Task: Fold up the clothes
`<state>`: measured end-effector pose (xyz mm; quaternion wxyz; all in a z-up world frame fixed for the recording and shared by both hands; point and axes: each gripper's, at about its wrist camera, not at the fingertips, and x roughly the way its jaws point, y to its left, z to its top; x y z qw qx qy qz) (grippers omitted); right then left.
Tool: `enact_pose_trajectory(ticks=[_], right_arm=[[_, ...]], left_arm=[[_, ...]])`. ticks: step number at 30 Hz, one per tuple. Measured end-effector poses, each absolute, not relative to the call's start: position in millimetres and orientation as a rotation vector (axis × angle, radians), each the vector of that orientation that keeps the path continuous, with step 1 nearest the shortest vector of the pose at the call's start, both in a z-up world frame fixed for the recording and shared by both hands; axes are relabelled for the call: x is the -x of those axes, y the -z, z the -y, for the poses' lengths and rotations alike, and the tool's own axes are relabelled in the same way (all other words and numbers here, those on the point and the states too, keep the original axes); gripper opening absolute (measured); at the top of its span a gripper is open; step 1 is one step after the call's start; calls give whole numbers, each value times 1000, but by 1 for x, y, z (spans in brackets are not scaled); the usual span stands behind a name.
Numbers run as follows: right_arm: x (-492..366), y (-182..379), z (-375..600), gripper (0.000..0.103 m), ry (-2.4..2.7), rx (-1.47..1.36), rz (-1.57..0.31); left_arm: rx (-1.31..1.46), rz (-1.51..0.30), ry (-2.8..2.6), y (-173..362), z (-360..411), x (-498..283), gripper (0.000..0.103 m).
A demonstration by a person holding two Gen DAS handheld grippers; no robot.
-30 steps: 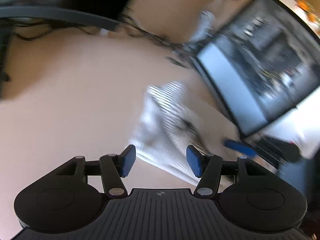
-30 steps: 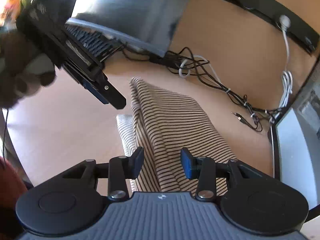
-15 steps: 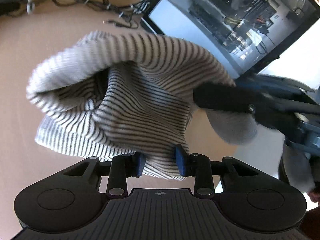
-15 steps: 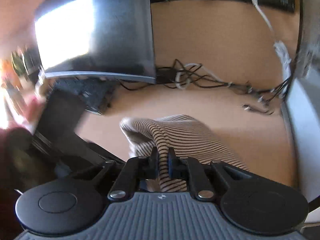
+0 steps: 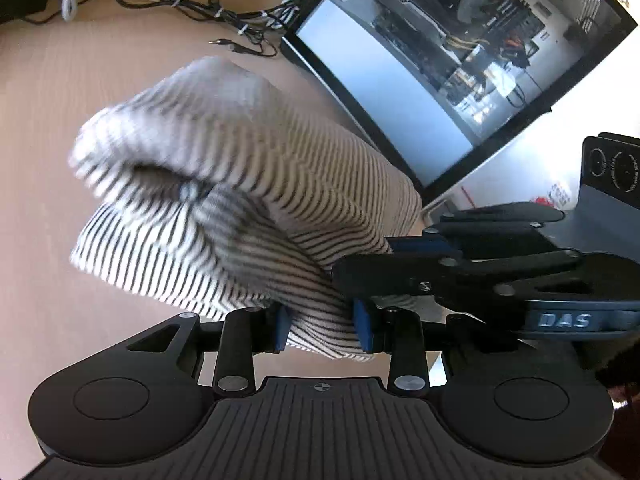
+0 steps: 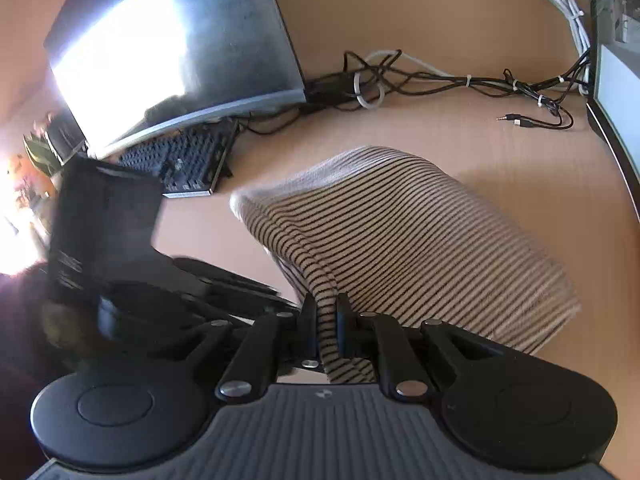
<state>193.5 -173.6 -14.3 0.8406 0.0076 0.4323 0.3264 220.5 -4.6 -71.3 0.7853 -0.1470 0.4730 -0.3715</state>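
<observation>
Striped knit garment (image 5: 248, 184) sags soft and light above the counter (image 6: 500, 168); I hold bunched edges in both left tongs (image 5: 322, 330) and right tongs (image 6: 327, 326), clamped side by side.

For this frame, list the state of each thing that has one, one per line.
striped garment: bunched, lifted, gripped at one edge by both grippers
left gripper: shut on the garment
right gripper: shut on a fold of it
left monitor: glare, screen unreadable
right monitor: reflective, on or off unclear
</observation>
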Motion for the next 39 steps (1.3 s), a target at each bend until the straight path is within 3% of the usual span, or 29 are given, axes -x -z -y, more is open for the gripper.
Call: enact_pose_trajectory(ticks=[2,4,5,8,10,16,20,23,24,26,29,31,35,37,39], right_arm=[[-184,20,163,9,-697,78,-883],[-167,25,145,12,-697,253,-817],[-159,28,134,14,-699,344,-785],[-136,40,105,21,-708,568,-705],[-124,48,89,32,-713,686,-660],[-109,57,70,32,-732,804,-615],[-111,56,68,34,-727,806,-617],[-113,50,71,42,-741,771,-629],[-116,46,74,44,-753,744,-644],[-125,29,83,45,-774,638,-684],[-138,0,104,61,-764,453,-702],[-145,-17,118,81,-733,353,-688],[-155,-16,131,89,-610,383,-670],[-155,9,128,103,-570,469,-718],[-147,36,122,103,-538,542,-760]], left_arm=[[311,-1026,763,69,-8,-215,39],[308,-1035,711,67,-22,-209,58],[310,-1037,686,66,-30,-206,59],[348,-1021,620,57,-56,-202,58],[377,-973,592,42,-74,-200,58],[450,-747,641,-22,-91,-206,58],[453,-825,661,2,-68,-229,59],[437,-923,622,30,-53,-245,53],[428,-946,594,39,-53,-247,47],[450,-950,587,43,-56,-248,46],[469,-949,598,44,-59,-248,46],[450,-950,603,45,-57,-249,47],[460,-951,602,47,-56,-250,49],[467,-952,606,47,-56,-250,50],[473,-955,614,47,-56,-250,50]])
